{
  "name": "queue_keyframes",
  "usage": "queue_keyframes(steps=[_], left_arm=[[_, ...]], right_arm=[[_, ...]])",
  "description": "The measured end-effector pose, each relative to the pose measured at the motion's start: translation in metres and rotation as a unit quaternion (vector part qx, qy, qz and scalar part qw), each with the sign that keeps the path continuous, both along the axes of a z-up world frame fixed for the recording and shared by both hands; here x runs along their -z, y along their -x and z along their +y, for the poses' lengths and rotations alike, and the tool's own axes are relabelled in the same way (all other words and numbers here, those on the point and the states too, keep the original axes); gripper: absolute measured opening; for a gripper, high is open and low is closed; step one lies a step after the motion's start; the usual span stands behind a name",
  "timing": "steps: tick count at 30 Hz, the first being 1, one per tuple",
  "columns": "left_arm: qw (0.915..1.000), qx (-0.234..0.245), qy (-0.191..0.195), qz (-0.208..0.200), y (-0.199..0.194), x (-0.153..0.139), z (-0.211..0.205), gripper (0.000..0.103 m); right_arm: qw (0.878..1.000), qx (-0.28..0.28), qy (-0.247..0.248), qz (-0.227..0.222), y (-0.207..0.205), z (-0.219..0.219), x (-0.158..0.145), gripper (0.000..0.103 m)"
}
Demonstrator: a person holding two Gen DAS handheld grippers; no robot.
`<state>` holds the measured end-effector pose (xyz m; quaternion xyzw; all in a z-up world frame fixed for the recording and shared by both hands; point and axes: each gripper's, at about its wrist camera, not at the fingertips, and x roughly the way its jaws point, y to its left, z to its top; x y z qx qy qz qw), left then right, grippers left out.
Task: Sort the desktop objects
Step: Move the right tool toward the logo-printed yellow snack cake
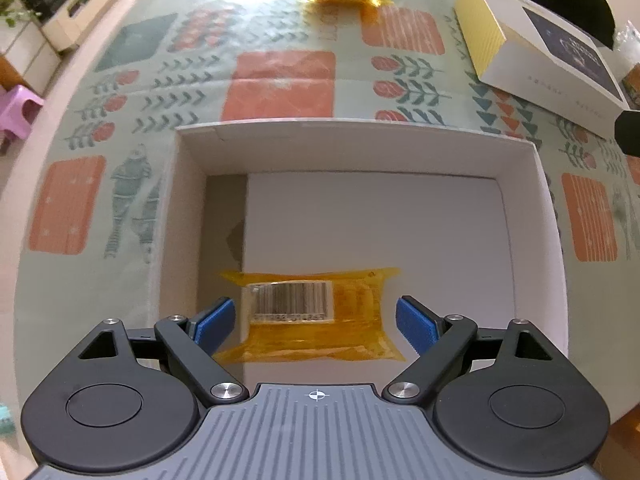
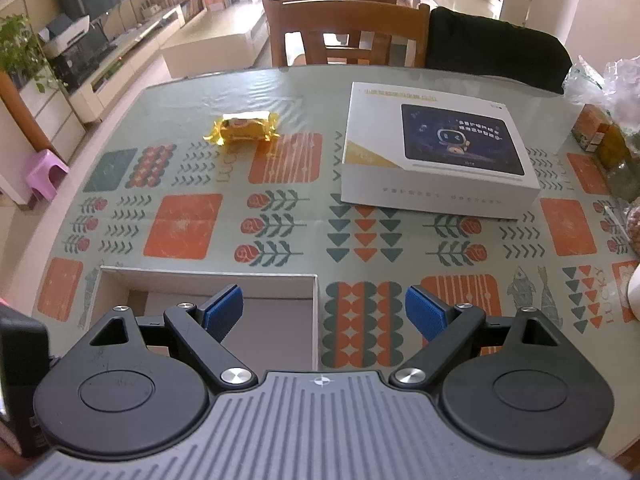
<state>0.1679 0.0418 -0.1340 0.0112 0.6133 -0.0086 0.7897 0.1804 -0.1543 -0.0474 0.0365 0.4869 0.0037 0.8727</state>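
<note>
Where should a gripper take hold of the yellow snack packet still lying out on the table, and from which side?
Probably the plump middle of the snack packet, coming from above. It lies flat on the table with its long side running left to right in the right wrist view, so the fingers would close across its short width. The crimped ends look thin and slippery. Nothing crowds it; the white box sits well apart.

Left claw (image 1: 315,322) and right claw (image 2: 324,312) both gape, angled downward.

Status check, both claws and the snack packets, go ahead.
Left claw open above yellow packet lying in white box. Right claw open, empty. Second packet out on table, path clear.
</note>
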Motion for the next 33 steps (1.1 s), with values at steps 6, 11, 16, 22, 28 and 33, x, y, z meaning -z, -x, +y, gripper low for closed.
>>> queue_keyframes(steps=[6,11,16,22,28,33], left_arm=[[0.9996,-0.01,-0.007,-0.024,-0.004,-0.029,-0.001,0.088],[0.9988,-0.026,-0.012,-0.039,-0.014,-0.046,0.001,0.096],[0.9968,-0.041,-0.052,-0.044,-0.031,-0.057,0.004,0.1],[0.9946,-0.074,-0.047,-0.055,-0.061,-0.071,0.018,0.103],[0.9931,-0.077,-0.045,-0.077,-0.092,-0.075,0.03,0.103],[0.9946,-0.032,-0.014,-0.098,-0.116,-0.067,0.042,0.103]], right_arm=[[1.0,0.004,-0.023,0.001,-0.015,-0.013,0.003,0.103],[1.0,-0.009,-0.025,-0.005,-0.033,-0.019,0.001,0.103],[0.999,-0.031,-0.032,-0.022,-0.06,-0.018,0.002,0.103],[0.997,-0.052,-0.047,-0.033,-0.085,-0.004,-0.006,0.103],[0.995,-0.065,-0.055,-0.049,-0.102,0.018,-0.009,0.103],[0.991,-0.085,-0.053,-0.085,-0.113,0.041,-0.008,0.103]])
